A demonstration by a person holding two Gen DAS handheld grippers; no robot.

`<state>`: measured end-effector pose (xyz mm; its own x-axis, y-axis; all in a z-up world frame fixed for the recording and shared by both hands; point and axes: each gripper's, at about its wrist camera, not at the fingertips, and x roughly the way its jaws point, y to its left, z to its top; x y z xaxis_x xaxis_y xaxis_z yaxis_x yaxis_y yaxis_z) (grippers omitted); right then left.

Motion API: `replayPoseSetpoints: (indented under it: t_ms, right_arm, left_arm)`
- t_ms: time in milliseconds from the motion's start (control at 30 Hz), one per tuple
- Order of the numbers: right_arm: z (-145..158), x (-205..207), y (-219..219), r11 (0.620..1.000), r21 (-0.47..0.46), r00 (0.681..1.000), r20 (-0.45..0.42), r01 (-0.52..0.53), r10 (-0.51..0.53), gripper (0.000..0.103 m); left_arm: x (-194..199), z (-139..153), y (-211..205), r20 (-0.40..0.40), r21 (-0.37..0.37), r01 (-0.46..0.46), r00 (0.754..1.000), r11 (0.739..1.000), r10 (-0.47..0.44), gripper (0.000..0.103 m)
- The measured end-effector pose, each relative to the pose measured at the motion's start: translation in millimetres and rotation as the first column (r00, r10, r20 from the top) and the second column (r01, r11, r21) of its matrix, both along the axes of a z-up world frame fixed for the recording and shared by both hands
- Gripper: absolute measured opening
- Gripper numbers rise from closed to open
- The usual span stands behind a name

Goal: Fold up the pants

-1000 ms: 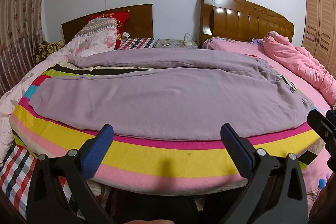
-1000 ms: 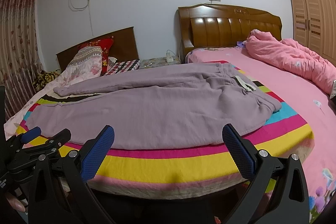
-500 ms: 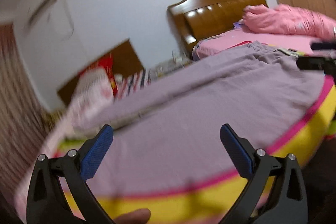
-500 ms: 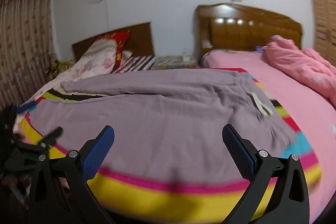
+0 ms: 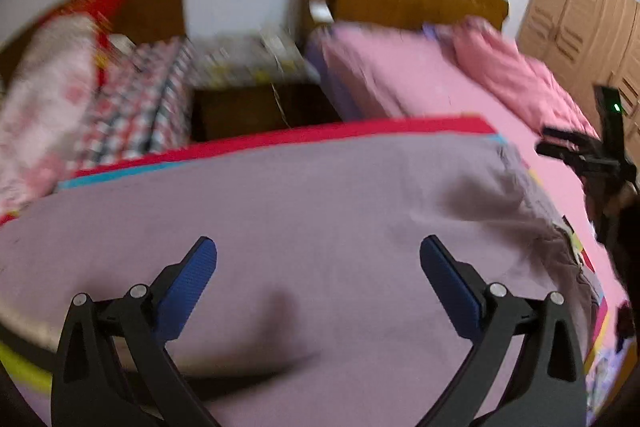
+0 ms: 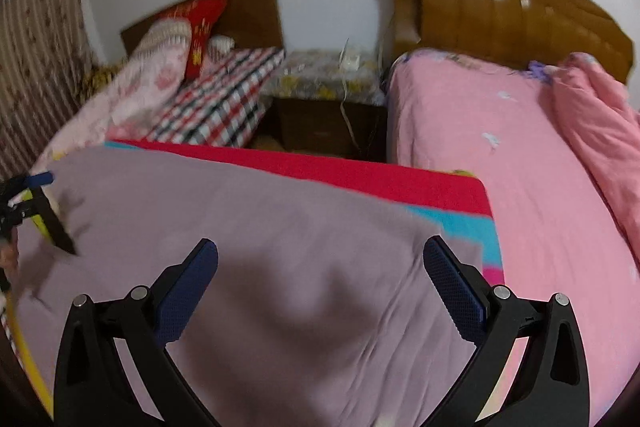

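Mauve-purple pants (image 5: 320, 195) lie spread flat on a striped blanket (image 5: 360, 131) on the bed. My left gripper (image 5: 318, 251) hovers open just over the cloth, with nothing between its blue pads (image 5: 192, 279). My right gripper (image 6: 320, 251) is open too, above the pants (image 6: 240, 219) near their right end, where the waistband (image 5: 560, 247) bunches. Each view catches the other tool at its edge: the right gripper (image 5: 580, 159) at far right, the left gripper (image 6: 28, 199) at far left. Both views are motion-blurred.
A pink bed (image 6: 500, 155) with a crumpled pink quilt (image 6: 600, 107) lies to the right. A dark nightstand (image 6: 328, 115) with a cable fills the gap between the beds. Pillows (image 6: 160, 75) and wooden headboards (image 6: 500, 15) stand at the back, a wardrobe (image 5: 580, 23) at far right.
Both grippers have moved forward from the foot of the bed to above the pants and now tilt downward. Both stay open.
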<state>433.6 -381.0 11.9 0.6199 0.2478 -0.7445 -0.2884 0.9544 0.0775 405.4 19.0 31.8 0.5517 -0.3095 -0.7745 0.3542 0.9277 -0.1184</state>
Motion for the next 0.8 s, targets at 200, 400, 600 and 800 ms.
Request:
replayPoseSetpoints:
  t_ms: [200, 400, 600, 800]
  right_arm:
    - [-50, 82, 4, 0.986, -0.02, 0.975, -0.155, -0.167, 0.162, 0.099]
    - [-76, 100, 6, 0.941, 0.008, 0.91, -0.249, -0.339, 0.331, 0.078]
    - [-44, 70, -7, 0.918, -0.069, 0.917, -0.116, -0.391, 0.382, 0.016]
    - [11, -6, -10, 0.928, -0.148, 0.928, 0.102, -0.342, 0.359, 0.015]
  left_arm:
    - [92, -44, -26, -0.094, 0.093, 0.175, 0.982, 0.98, -0.166, 0.101]
    - [143, -61, -42, -0.136, 0.125, 0.326, 0.941, 0.937, -0.309, 0.101]
    - [165, -58, -55, -0.118, 0.101, 0.446, 0.893, 0.889, -0.435, 0.101]
    - [170, -63, -68, -0.142, 0.125, 0.517, 0.854, 0.847, -0.501, 0.101]
